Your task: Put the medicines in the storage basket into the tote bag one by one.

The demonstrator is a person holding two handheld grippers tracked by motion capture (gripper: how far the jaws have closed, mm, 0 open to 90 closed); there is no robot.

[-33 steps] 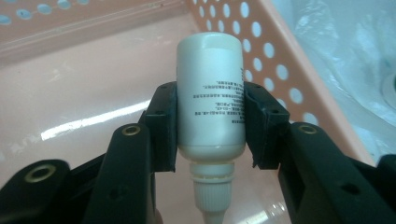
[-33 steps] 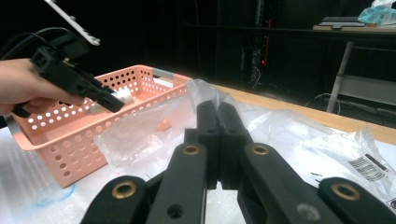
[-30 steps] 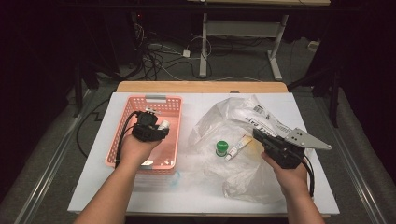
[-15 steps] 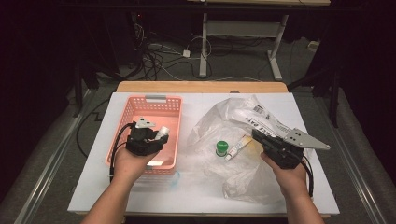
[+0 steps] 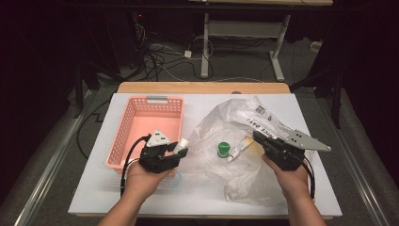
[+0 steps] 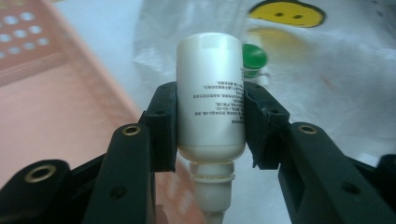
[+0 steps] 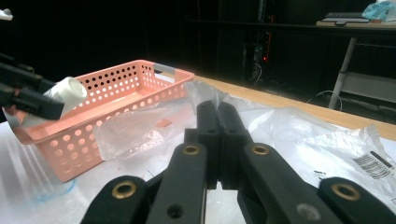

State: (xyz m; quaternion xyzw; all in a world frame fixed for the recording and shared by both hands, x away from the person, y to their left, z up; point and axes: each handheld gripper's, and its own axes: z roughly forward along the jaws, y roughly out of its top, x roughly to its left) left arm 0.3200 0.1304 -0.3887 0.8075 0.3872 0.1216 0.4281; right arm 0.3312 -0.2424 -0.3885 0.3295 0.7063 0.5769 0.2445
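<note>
White bottle [image 6: 211,93] is sitting between the pads of the left gripper [image 5: 175,151], which is pinching it at the middle, cap end toward the hand, over the right rim of the pink basket [image 5: 123,136]. I judge the step is placing it inside: carrying it over the basket floor, lowering it, then releasing gently. Right gripper [image 7: 217,140] is pressed together, probably pinching the plastic bag [image 5: 244,186] and keeping it flat.

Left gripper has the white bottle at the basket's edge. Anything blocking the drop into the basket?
Nothing visible. The left gripper grips the white bottle over the right rim of the pink basket, whose inside looks bare. The plastic bag lies to the right.
</note>
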